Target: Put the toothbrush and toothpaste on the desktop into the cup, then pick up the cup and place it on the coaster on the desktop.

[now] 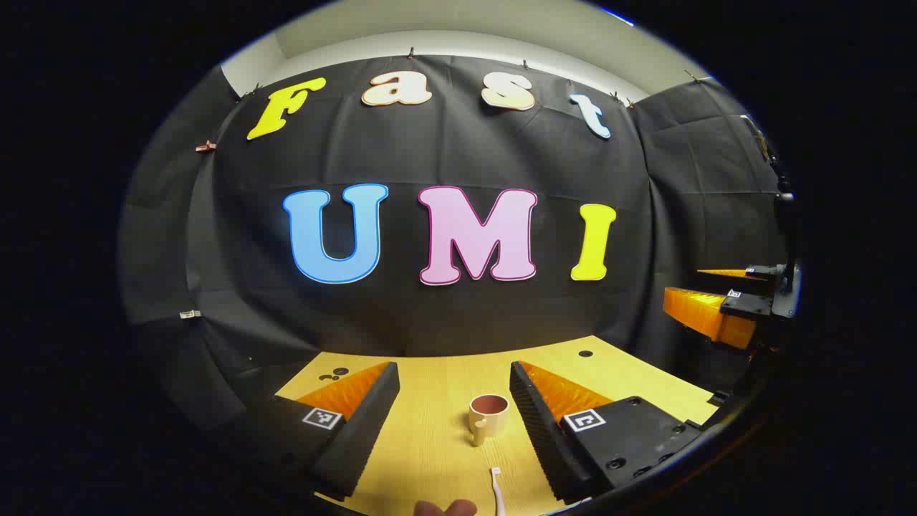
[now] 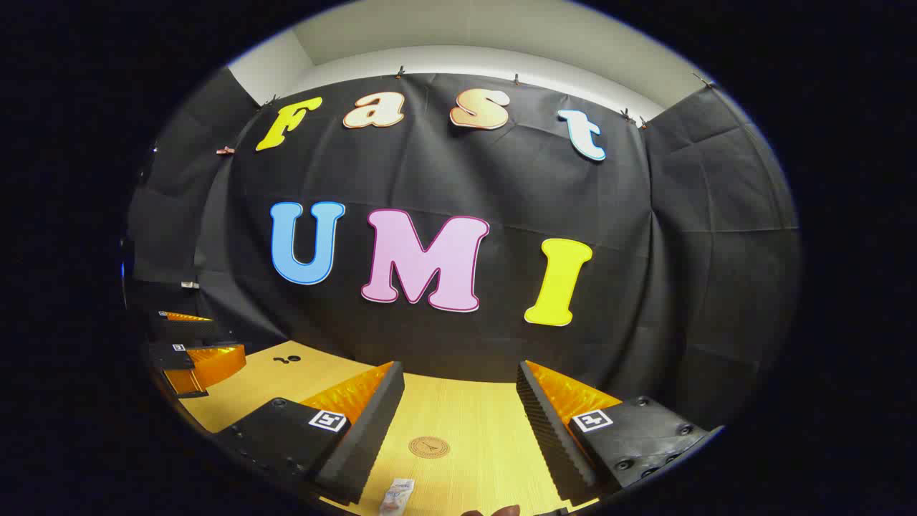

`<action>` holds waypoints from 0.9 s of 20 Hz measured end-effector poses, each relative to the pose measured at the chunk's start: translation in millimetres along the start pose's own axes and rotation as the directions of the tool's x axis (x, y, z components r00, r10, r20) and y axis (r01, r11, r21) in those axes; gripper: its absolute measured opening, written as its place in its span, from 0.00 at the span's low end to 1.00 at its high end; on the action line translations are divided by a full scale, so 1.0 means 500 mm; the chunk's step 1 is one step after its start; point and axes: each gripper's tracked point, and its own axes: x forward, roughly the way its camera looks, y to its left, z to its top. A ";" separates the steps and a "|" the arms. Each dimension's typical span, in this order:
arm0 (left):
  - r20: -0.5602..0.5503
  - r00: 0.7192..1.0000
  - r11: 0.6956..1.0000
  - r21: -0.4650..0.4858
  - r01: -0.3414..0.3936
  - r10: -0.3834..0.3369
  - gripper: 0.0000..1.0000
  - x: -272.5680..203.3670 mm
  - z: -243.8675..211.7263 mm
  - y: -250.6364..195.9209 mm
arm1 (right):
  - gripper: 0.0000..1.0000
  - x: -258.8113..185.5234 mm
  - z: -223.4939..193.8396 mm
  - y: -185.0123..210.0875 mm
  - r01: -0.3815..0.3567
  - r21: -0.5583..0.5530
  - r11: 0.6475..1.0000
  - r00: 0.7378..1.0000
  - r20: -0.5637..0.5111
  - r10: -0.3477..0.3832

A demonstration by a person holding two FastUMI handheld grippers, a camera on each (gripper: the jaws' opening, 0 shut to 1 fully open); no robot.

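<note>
In the left gripper view a cream cup (image 1: 488, 414) with a reddish inside stands upright on the wooden desktop (image 1: 437, 437), its handle toward me. A white toothbrush (image 1: 496, 489) lies nearer, at the lower edge. My left gripper (image 1: 455, 369) is open above the desktop, with the cup between and beyond its fingers. In the right gripper view a round brown coaster (image 2: 429, 447) lies flat on the desktop (image 2: 487, 430), and the toothpaste tube's end (image 2: 397, 496) shows at the bottom. My right gripper (image 2: 460, 369) is open, nothing between its fingers.
The right gripper (image 1: 723, 304) hovers at the far right in the left gripper view. In the right gripper view the left gripper (image 2: 190, 351) hovers at the far left. Small dark holes (image 1: 585, 354) mark the desktop near its back edge. Black cloth walls close the booth behind.
</note>
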 end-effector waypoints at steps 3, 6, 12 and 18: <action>-0.006 1.000 1.000 0.008 0.001 -0.001 0.96 0.004 -0.006 0.000 | 0.97 0.000 -0.006 -0.002 0.000 -0.004 1.000 1.000 -0.003 0.000; -0.014 1.000 1.000 0.003 0.002 -0.002 0.96 0.006 -0.011 0.000 | 0.97 0.003 -0.016 0.002 -0.007 -0.010 1.000 1.000 -0.012 0.007; -0.029 1.000 1.000 0.005 0.004 -0.004 0.96 0.008 -0.030 0.001 | 0.97 0.005 -0.027 0.015 -0.011 -0.009 1.000 1.000 -0.025 0.011; -0.050 0.999 1.000 0.011 0.021 -0.021 0.96 0.018 -0.051 0.004 | 0.97 0.006 -0.058 0.034 -0.020 -0.018 1.000 0.997 -0.071 0.019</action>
